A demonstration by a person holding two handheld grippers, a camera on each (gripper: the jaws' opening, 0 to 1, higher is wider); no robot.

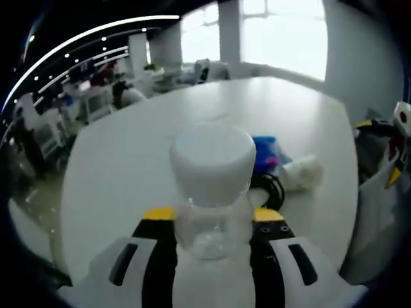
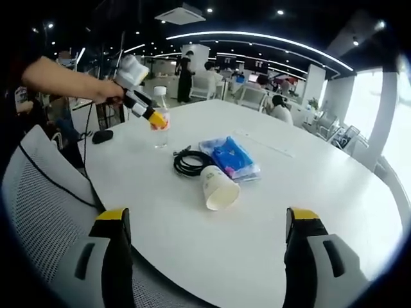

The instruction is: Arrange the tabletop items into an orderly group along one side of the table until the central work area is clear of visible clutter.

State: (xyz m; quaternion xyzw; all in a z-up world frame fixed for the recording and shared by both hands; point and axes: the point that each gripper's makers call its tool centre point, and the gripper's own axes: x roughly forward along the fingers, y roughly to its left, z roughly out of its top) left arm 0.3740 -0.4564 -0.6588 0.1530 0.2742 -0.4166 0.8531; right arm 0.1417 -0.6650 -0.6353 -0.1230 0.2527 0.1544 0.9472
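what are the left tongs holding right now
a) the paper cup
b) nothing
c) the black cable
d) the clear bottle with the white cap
d: the left tongs are shut on the clear bottle, their yellow tips pressed to its sides; in the right gripper view the paper cup lies on its side and the cable lies coiled, both untouched on the table.

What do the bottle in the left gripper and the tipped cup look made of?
Bottle: clear glossy plastic, seemingly; the table shows through it, white matte cap. Cup: probably paper, white, matte, with a rolled rim, lying on its side.
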